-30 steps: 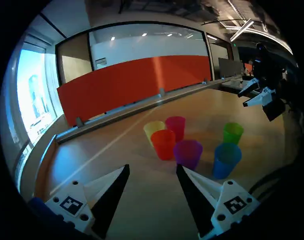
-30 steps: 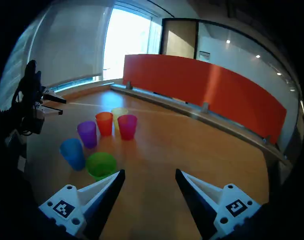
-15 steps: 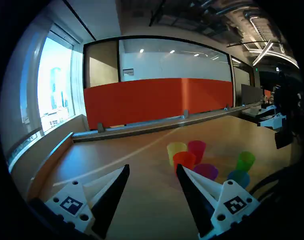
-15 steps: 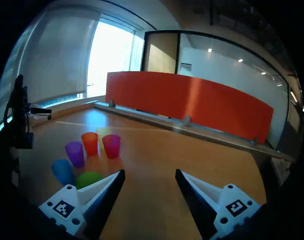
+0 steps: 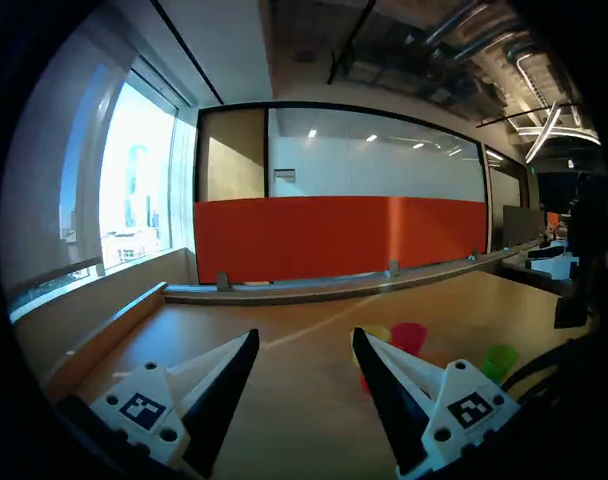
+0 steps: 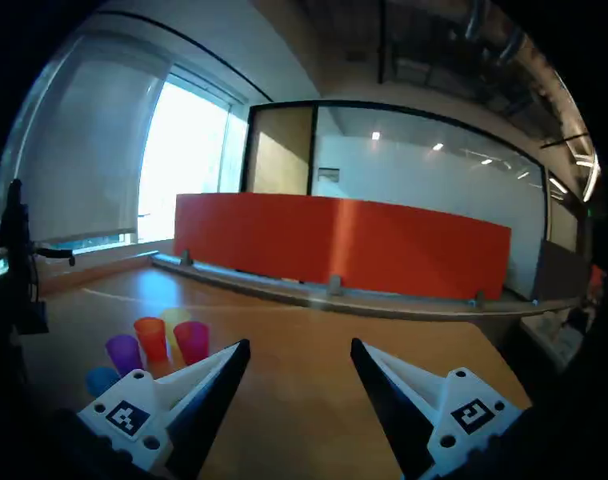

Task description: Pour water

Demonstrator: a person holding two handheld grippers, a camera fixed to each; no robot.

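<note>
- Left gripper view: the left claw [image 5: 304, 340] is spread wide with nothing between its fingers, held over the wooden tabletop [image 5: 304, 424].
- Its right-hand finger hides part of the cup cluster. A yellow cup [image 5: 378, 330], a pink cup [image 5: 409, 338] and a green cup [image 5: 500, 362] peek out beside it, low in the scene.
- Right gripper view: the right claw [image 6: 300, 344] is likewise spread and empty. A red cup [image 6: 150, 336], a purple cup [image 6: 125, 352] and a blue cup [image 6: 102, 380] stand close together near its left-hand finger.
- I cannot tell whether any cup holds water.
- The cups are packed tight, so a finger sliding in around one would probably nudge its neighbour, and light plastic tips easily.
- Both claws point toward the orange partition [image 5: 336, 236] rather than down at the cups. A reach from here may clip a rim and spill.
</note>
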